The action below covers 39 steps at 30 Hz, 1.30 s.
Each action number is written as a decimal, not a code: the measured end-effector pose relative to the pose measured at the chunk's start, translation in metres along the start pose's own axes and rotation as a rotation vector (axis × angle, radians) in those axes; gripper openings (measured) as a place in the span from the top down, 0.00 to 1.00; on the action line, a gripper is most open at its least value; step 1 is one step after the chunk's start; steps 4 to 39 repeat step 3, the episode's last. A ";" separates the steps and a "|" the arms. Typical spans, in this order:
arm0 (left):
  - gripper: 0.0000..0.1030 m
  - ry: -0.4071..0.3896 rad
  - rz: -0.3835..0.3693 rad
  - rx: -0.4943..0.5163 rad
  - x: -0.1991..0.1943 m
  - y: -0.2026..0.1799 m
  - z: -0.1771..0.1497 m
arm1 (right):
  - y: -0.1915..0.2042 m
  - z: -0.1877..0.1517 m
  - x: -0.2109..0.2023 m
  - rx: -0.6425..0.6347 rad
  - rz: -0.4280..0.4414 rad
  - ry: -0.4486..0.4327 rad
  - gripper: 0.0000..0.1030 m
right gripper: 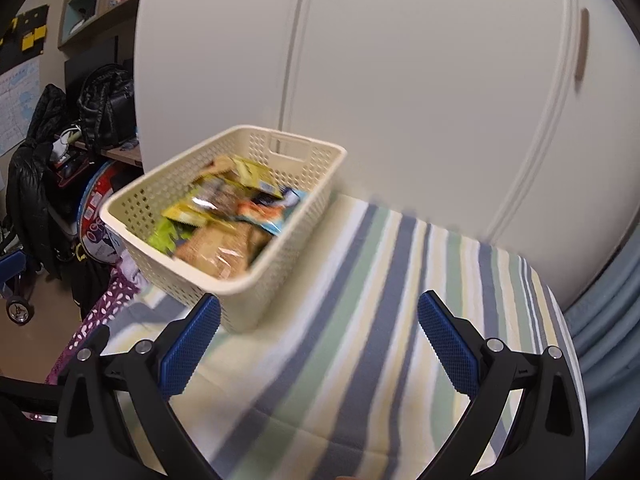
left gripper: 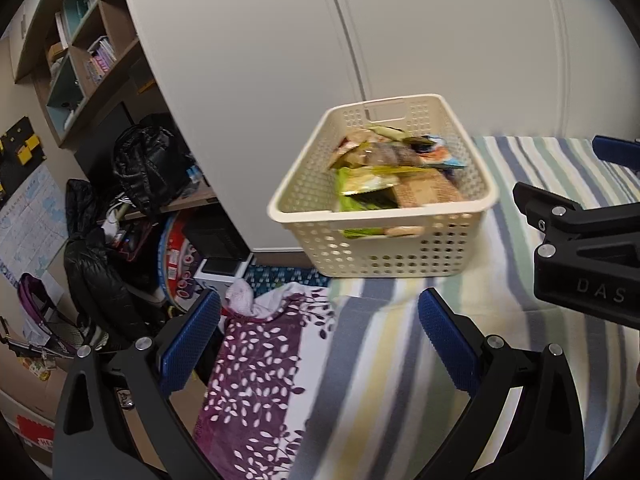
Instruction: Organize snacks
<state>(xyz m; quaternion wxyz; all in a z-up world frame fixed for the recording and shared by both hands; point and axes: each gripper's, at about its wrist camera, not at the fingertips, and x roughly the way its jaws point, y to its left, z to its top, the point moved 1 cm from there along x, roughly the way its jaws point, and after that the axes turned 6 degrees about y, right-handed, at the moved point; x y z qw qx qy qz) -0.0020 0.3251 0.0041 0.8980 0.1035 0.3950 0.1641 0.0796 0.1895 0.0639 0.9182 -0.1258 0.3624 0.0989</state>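
Note:
A cream perforated basket (left gripper: 384, 248) stands near the corner of a striped bedspread (left gripper: 404, 380), filled with several snack packets (left gripper: 384, 172) in green, yellow, brown and blue. In the right wrist view the same basket (right gripper: 256, 292) holds the snack packets (right gripper: 224, 216). My left gripper (left gripper: 320, 340) is open and empty, short of the basket. My right gripper (right gripper: 320, 344) is also open and empty, over the striped bedspread (right gripper: 360, 380) just right of the basket. The right gripper's body (left gripper: 584, 240) shows at the right edge of the left wrist view.
White wardrobe doors (right gripper: 400, 80) rise behind the bed. A purple leaf-print blanket (left gripper: 256, 392) hangs off the bed's left side. Left of it stand black jackets (left gripper: 96, 264), a black bag (left gripper: 148, 168), a round tin (left gripper: 180, 268) and wooden shelves (left gripper: 88, 52).

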 end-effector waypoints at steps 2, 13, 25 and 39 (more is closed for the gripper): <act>0.03 0.010 -0.067 0.007 -0.005 -0.014 -0.003 | -0.024 -0.018 -0.003 0.023 -0.025 0.030 0.05; 0.03 0.017 -0.098 0.009 -0.008 -0.022 -0.006 | -0.035 -0.028 -0.004 0.038 -0.045 0.045 0.05; 0.03 0.017 -0.098 0.009 -0.008 -0.022 -0.006 | -0.035 -0.028 -0.004 0.038 -0.045 0.045 0.05; 0.03 0.017 -0.098 0.009 -0.008 -0.022 -0.006 | -0.035 -0.028 -0.004 0.038 -0.045 0.045 0.05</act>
